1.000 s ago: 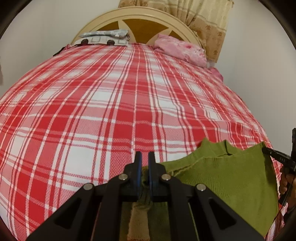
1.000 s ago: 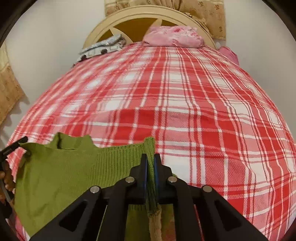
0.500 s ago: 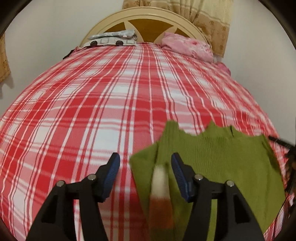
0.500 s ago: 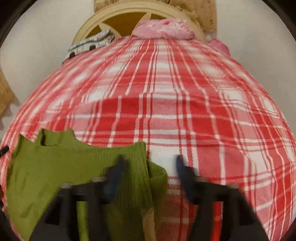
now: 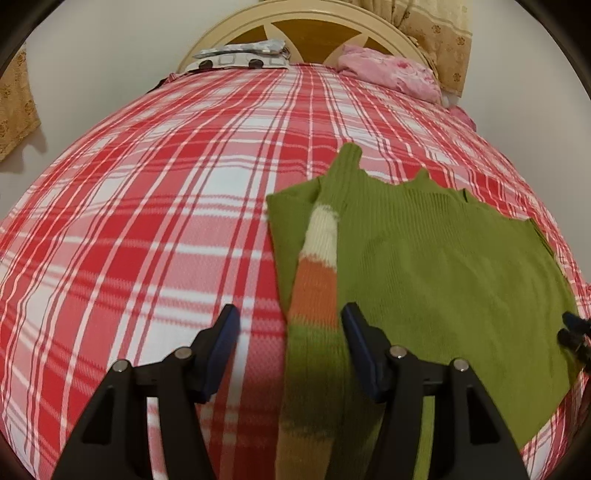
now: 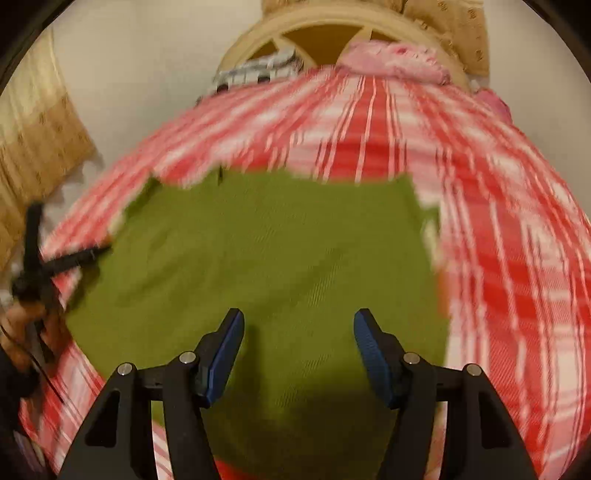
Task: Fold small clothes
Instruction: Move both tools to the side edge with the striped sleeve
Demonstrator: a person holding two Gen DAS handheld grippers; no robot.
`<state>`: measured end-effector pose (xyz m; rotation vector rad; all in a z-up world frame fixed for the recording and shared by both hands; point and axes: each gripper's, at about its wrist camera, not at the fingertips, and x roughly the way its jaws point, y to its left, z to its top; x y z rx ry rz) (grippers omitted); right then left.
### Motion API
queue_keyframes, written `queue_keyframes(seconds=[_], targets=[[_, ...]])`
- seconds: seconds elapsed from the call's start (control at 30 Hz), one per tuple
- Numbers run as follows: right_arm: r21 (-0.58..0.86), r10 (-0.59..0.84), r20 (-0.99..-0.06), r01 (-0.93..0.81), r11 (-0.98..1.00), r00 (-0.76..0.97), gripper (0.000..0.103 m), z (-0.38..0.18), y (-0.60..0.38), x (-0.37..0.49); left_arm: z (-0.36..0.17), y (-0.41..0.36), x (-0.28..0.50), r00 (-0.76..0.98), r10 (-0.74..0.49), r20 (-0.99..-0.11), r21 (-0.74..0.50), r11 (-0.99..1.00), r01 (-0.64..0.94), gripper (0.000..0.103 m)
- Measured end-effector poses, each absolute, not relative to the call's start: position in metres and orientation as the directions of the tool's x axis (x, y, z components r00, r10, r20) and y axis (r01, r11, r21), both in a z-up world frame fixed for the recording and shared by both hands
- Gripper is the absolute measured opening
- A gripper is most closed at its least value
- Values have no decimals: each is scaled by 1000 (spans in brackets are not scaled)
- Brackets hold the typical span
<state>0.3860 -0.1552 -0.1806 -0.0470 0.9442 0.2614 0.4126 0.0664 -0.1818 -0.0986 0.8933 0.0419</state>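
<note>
Green sweater (image 5: 436, 280) lies flat on the red and white checked bedspread (image 5: 155, 229), near the foot edge of the bed. One sleeve (image 5: 317, 266) with white and orange stripes is folded over its left side. The left gripper (image 5: 290, 347) is spread wide above that sleeve, holding nothing. The right gripper (image 6: 298, 350) is spread wide over the sweater's middle, holding nothing. A pink pillow (image 5: 388, 72) sits by the headboard (image 5: 317, 27).
</note>
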Motion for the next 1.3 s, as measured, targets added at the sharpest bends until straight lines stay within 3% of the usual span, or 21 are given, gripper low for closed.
queue_keyframes(seconds=[0.2,0.43,0.57,0.7,1.03,1.3], targets=[[-15,111,-811,-211,977,575,64,-185,-143,367,-186,66,396,626,-13,-779,-77,994,-76,65],[-7,112,-796,-194,981,594,64,-179,-151,355,-183,71,378,634,-48,-772,-125,989,-77,65],[41,120,-741,-134,990,661,64,-158,-169,342,-179,80,367,652,-51,-757,-138,987,-84,71],[-5,57,-816,-105,994,576,64,-187,-177,350,-175,92,368,661,-36,-750,-154,981,-121,76],[-71,2,-785,-93,993,619,70,-194,-167,342,-150,85,435,710,54,-702,-40,993,-115,75],[-56,18,-778,-97,994,629,71,-196,-169,343,-177,98,469,642,97,-761,0,989,-148,75]])
